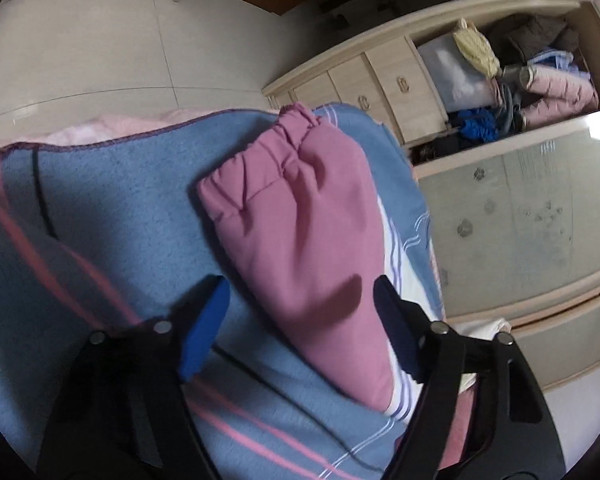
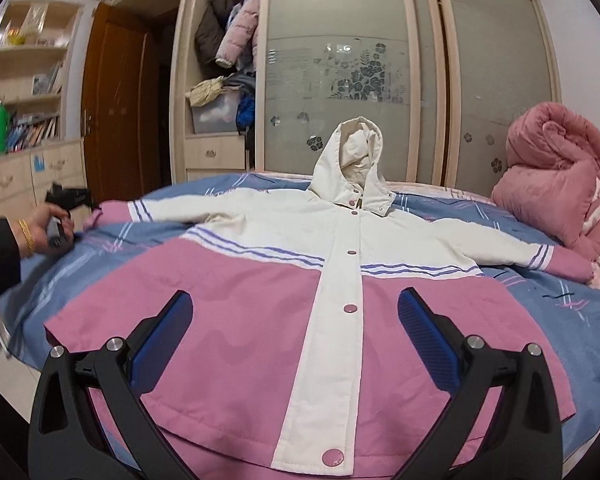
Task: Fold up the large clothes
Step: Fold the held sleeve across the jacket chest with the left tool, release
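A pink and white hooded jacket lies spread flat, front up, on the bed. Its hood points toward the wardrobe and both sleeves stretch out sideways. My right gripper hovers open over the hem, with nothing between its fingers. At the far left a hand holds my left gripper at the end of the left sleeve. In the left wrist view the pink cuffed sleeve runs between the fingers of the left gripper. The jaws stand apart, with a gap beside the left pad.
The bed has a blue striped sheet and a blue blanket. A rolled pink quilt sits at the right. Behind stand glass wardrobe doors, an open compartment stuffed with clothes, drawers and a bookshelf.
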`<action>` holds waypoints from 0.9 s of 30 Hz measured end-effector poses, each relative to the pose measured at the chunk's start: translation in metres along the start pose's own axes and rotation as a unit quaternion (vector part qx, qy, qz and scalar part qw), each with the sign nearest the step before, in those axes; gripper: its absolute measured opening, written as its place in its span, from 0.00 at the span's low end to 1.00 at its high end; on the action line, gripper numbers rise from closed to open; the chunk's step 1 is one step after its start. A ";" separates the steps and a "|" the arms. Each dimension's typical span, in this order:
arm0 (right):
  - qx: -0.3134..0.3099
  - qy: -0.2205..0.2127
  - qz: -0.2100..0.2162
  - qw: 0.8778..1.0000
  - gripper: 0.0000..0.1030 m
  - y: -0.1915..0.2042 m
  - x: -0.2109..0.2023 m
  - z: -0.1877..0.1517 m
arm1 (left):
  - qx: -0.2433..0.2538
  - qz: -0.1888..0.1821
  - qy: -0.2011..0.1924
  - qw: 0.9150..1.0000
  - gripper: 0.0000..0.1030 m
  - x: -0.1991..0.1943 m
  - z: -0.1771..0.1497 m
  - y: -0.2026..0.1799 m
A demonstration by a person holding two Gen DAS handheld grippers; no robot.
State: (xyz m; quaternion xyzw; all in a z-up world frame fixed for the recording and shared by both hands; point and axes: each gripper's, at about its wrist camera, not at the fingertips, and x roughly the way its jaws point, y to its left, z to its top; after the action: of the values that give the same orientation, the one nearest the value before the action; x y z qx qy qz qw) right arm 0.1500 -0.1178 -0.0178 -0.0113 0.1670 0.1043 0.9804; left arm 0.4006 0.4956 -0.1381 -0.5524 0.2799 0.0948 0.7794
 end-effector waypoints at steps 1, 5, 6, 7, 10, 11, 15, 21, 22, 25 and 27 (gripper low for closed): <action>0.005 0.000 0.004 1.000 0.99 -0.002 0.000 0.002 | -0.009 -0.004 -0.004 1.000 0.55 0.002 0.003 0.001; 0.017 -0.003 0.008 1.000 0.99 -0.012 -0.003 0.006 | -0.022 -0.012 -0.030 0.999 0.16 0.006 0.005 0.002; 0.022 -0.004 0.007 1.000 0.99 -0.015 -0.003 0.007 | -0.015 -0.015 -0.039 0.999 0.15 0.001 0.003 -0.001; 0.026 -0.005 0.008 1.000 0.99 -0.018 -0.004 0.008 | -0.007 -0.015 -0.048 0.999 0.13 -0.003 0.003 -0.007; 0.050 0.000 0.013 0.999 0.99 -0.030 -0.003 0.010 | 0.045 0.000 -0.079 0.996 0.09 -0.018 0.000 -0.047; 0.061 0.004 0.017 0.998 0.99 -0.034 -0.002 0.011 | 0.070 0.010 -0.091 0.993 0.08 -0.024 -0.002 -0.066; 0.104 0.007 0.033 0.994 0.99 -0.051 -0.007 0.016 | 0.230 0.030 -0.138 0.963 0.08 -0.040 -0.036 -0.184; 0.115 -0.002 0.024 0.993 0.99 -0.061 -0.012 0.019 | 0.446 -0.009 -0.082 0.891 0.09 0.003 -0.166 -0.345; 0.117 0.000 0.024 0.993 0.99 -0.063 -0.012 0.019 | 0.474 -0.021 -0.057 0.878 0.11 0.017 -0.199 -0.363; 0.122 0.005 0.026 0.992 0.99 -0.066 -0.011 0.018 | 0.519 -0.023 0.017 0.854 0.17 0.063 -0.286 -0.378; 0.122 0.007 0.030 0.992 0.99 -0.066 -0.011 0.018 | 0.526 0.030 0.065 0.847 0.78 0.108 -0.335 -0.368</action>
State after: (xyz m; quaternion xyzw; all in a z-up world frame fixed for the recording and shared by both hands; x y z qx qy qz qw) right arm 0.1591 -0.1840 0.0025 0.1124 0.1856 0.1124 0.9697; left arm 0.5468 0.0353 0.0229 -0.0556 0.3544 -0.0797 0.9300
